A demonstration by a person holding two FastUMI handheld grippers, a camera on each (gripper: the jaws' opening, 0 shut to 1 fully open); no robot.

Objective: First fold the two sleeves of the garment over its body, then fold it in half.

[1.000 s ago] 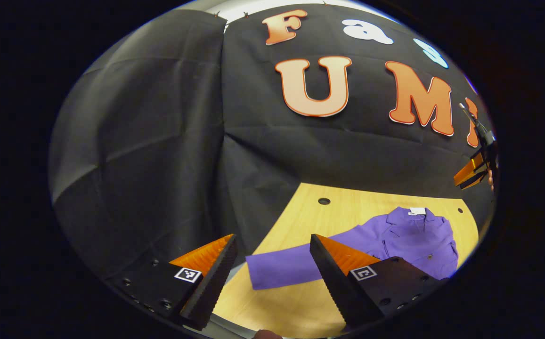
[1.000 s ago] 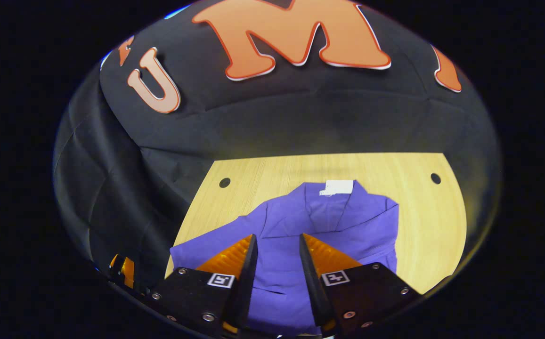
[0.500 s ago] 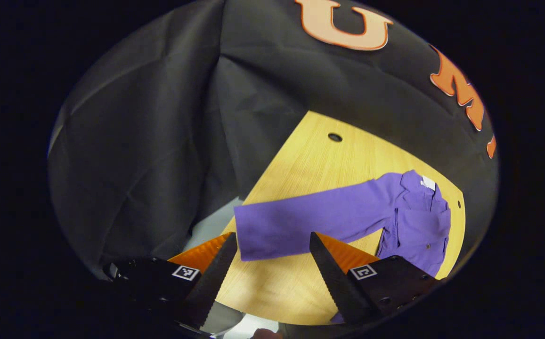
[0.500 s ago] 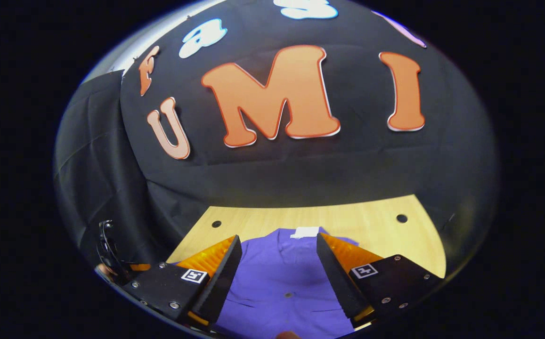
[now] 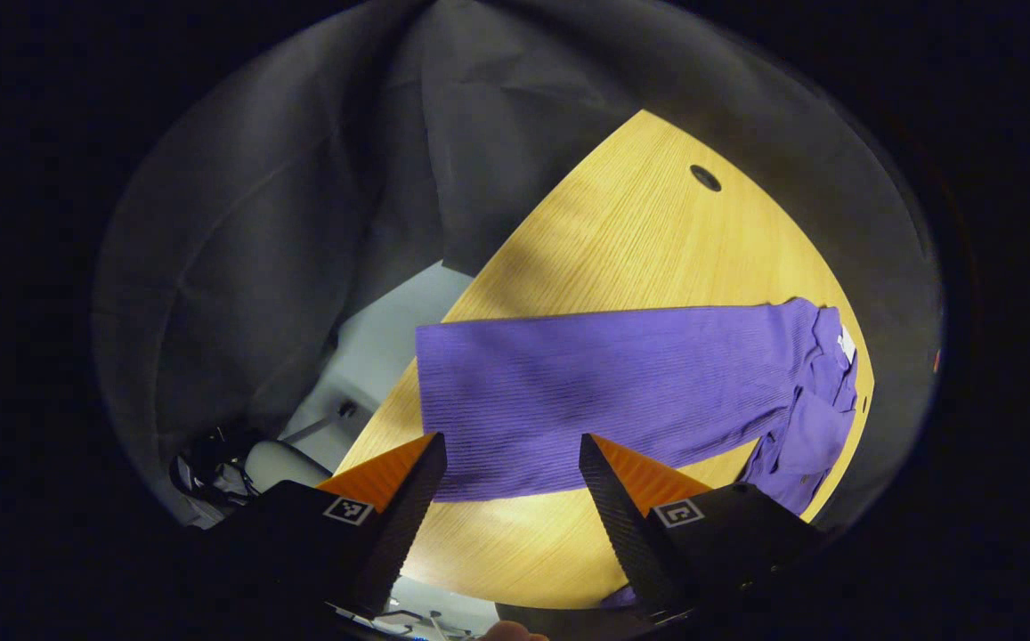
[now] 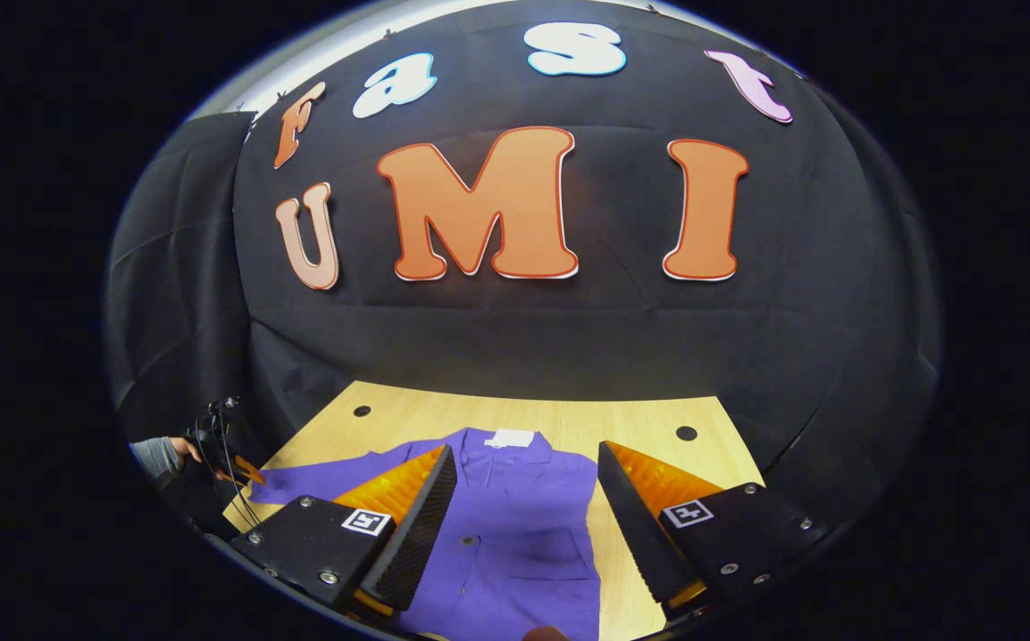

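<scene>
The fingers of the left gripper and the right gripper stand apart, holding nothing. The wooden surface carries the purple garment, lying flat, its sleeve stretched out toward the left gripper, and a white tag at its collar.

Creased black cloth walls the booth. A pale wooden table with small round holes stands above grey floor.
</scene>
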